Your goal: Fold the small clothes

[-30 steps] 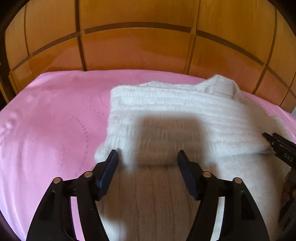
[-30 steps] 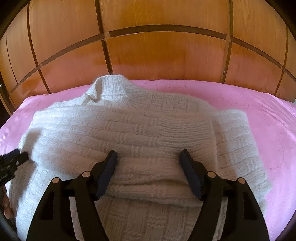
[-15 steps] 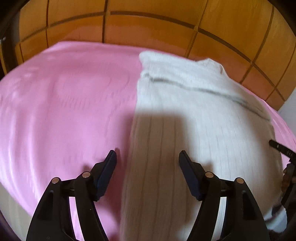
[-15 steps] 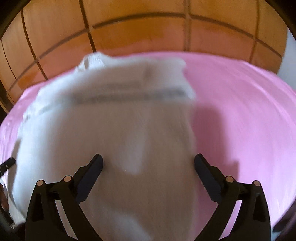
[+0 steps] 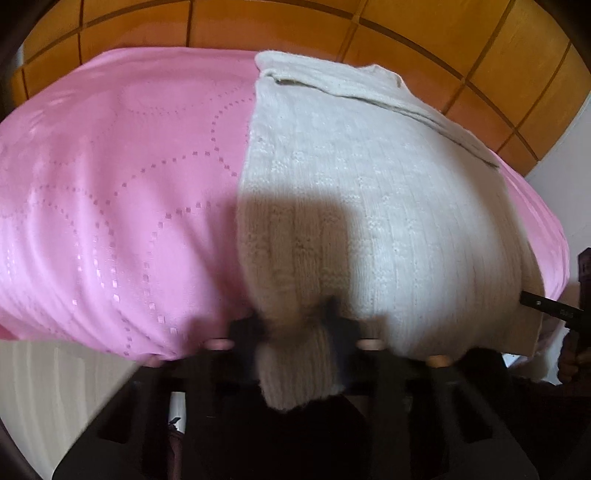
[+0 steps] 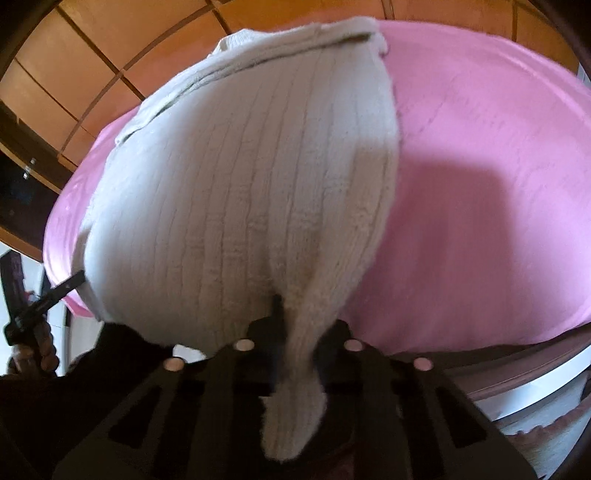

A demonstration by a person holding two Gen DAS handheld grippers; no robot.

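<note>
While we look down along our two tools, we see a soft cream-white knitted sweater (image 5: 369,192) lying on a pink bed cover with dotted ring patterns (image 5: 122,192). Behind the bed stands a shiny orange-brown wooden panel wall with dark lines (image 5: 424,33).

Our left claw (image 5: 295,325) is closing, and the near left corner of the sweater is bunched up between its dark fingers (image 5: 336,317). A thick wad of ribbed knit pokes out toward the camera past the pads, so we are pinching the cloth. The picture is a bit blurry down there.

Our right claw (image 6: 299,332) is closing too. It has the near right corner of the sweater (image 6: 243,177) squeezed between its fingers (image 6: 275,306), and a long tail of knit hangs out toward the camera.

The sweater runs away from us toward the wooden wall. Its far end is folded over on itself, and we can see the layered edge there. The pink cover (image 6: 498,155) lies bare on both sides of it.

At the far right of the left view we can see the tip of the other tool. At the far left of the right view we see the left tool too, with a hand (image 6: 26,354) around it.
</note>
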